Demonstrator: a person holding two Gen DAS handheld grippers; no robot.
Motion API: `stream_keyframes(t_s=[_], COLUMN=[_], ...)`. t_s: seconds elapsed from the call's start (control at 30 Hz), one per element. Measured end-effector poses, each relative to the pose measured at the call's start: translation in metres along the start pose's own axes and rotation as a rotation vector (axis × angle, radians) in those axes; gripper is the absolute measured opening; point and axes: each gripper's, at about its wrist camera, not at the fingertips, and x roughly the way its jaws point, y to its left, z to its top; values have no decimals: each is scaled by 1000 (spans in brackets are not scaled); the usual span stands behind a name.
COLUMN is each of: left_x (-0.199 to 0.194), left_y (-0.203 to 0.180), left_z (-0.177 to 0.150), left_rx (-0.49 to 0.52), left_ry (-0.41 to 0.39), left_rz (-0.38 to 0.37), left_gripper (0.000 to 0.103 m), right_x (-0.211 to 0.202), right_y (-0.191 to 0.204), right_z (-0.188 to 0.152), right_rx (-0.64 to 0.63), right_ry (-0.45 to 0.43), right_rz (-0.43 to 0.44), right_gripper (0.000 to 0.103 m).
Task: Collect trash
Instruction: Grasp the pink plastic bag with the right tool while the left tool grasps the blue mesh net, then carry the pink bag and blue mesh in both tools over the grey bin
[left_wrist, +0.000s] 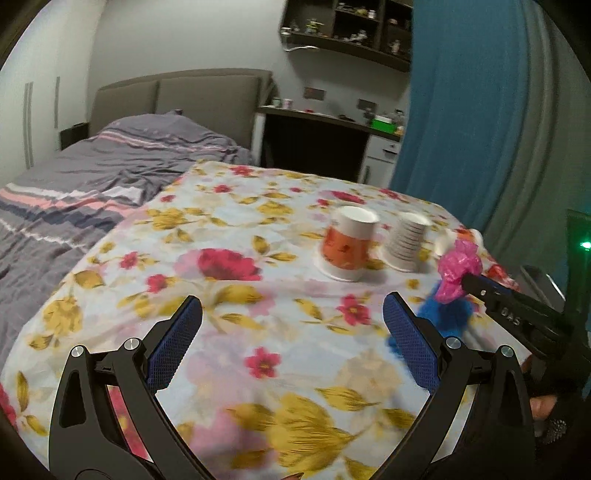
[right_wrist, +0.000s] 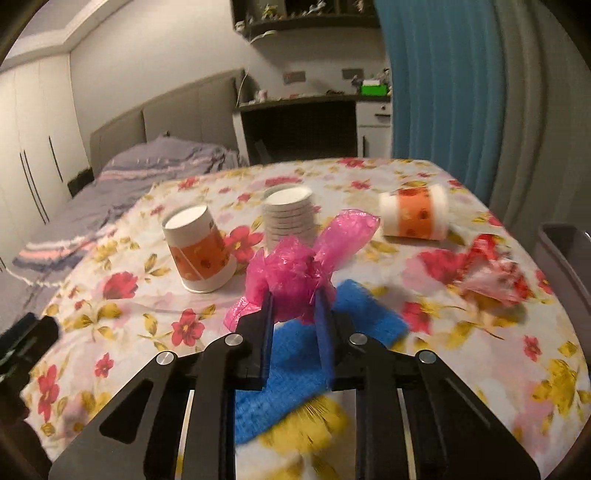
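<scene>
Desk under floral-print cloth carries upside-down orange-and-white paper cups and a flat blue cloth. Left gripper: fingers wide apart, holding nothing, above the desk. Right gripper: fingers narrow, pinching crumpled pink plastic bag above the blue cloth. Lettering on right gripper's body unreadable.

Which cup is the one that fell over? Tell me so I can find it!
Start at the flowery tablecloth, then look to the far right, near the blue curtain. The white paper cup with an orange band lies there on its side. Its neighbours, another orange-banded cup and a ribbed white cup, stand upside down.
</scene>
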Motion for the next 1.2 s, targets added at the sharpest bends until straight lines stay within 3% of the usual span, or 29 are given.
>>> stream_keyframes(t_s=[0.27, 0.4, 0.6, 0.9, 0.93, 1.17, 1.2], left_x=[23, 48, 88, 106, 106, 101, 99], left_y=[-63, -95, -124, -140, -140, -150, -152], left_z=[-5, -14, -28, -33, -33, -35, -35], left_rx=[102, 164, 225, 275, 279, 312, 320], left_ry=[76, 151, 281, 361, 360, 352, 350], left_rz=[-136, -166, -169, -150, -144, -213, -218], left_gripper=[97, 94, 84, 71, 68, 18, 16], right_x=[-51, -64, -78, -85, -85, -86, -86], right_y=[-38, -55, -75, -92, -92, -92, -92], right_z=[-18, -26, -33, -37, -37, -39, -38], right_rx=[60, 90, 106, 118, 119, 120, 119], right_ry=[-56, -55, -61, -60, -60, -54, -55], right_rz=[-64, -85, -97, -100, -100, -92, -93], right_gripper=[23, 23, 23, 23, 23, 23, 23])
